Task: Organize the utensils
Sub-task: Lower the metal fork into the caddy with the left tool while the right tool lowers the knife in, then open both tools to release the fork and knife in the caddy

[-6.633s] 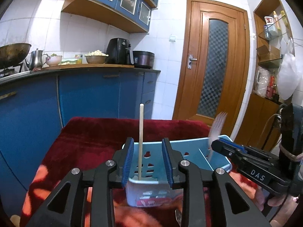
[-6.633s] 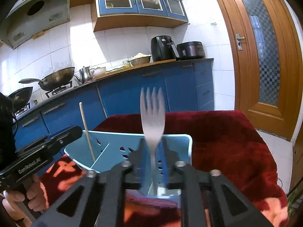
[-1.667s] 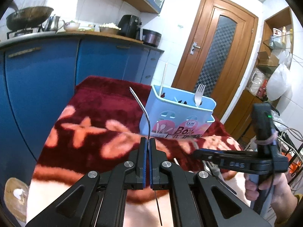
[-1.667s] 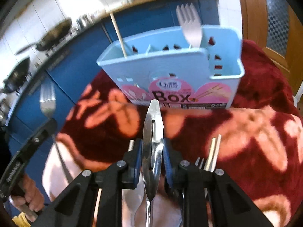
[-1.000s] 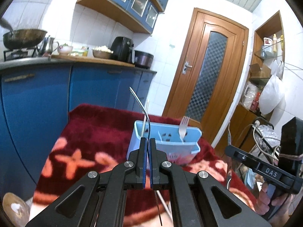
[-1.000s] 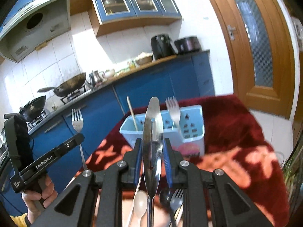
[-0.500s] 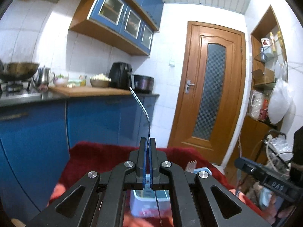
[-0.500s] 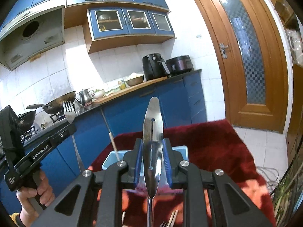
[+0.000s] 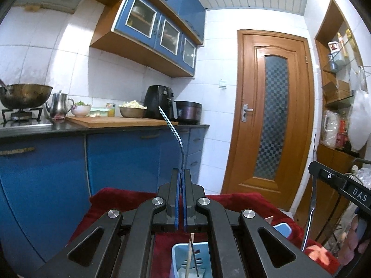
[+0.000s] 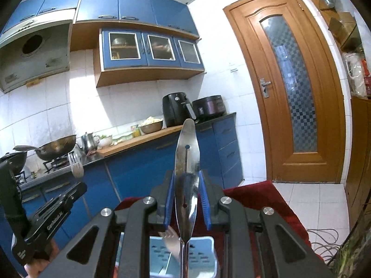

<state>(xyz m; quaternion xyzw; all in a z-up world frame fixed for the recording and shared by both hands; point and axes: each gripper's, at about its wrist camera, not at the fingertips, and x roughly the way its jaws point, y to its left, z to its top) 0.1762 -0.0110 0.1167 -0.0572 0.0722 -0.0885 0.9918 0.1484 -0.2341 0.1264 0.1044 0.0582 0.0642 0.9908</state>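
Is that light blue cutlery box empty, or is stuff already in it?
Not empty. The cutlery box already holds a fork, and a wooden chopstick stands in it.

White glossy wall tiles [image 9: 76, 69] cover the kitchen walls, with bright light patches at upper left. Blue glass-fronted wall cabinets with wooden trim [image 9: 160, 34] hang above a dark worktop [image 9: 104, 127] on blue base cabinets [image 9: 125, 157]. On it stand a brass-coloured wok [image 9: 25, 95], a steel kettle [image 9: 59, 103], a black air fryer [image 9: 160, 102] and a wooden chopping board [image 9: 116, 121]. A brown wooden door with a chequered glass panel [image 9: 271, 120] fills the right centre, beside open wooden shelves [image 9: 338, 69]. A grey extractor hood [image 10: 34, 53] sits upper left in the right view; pale floor tiles [image 10: 313, 197] lie lower right.
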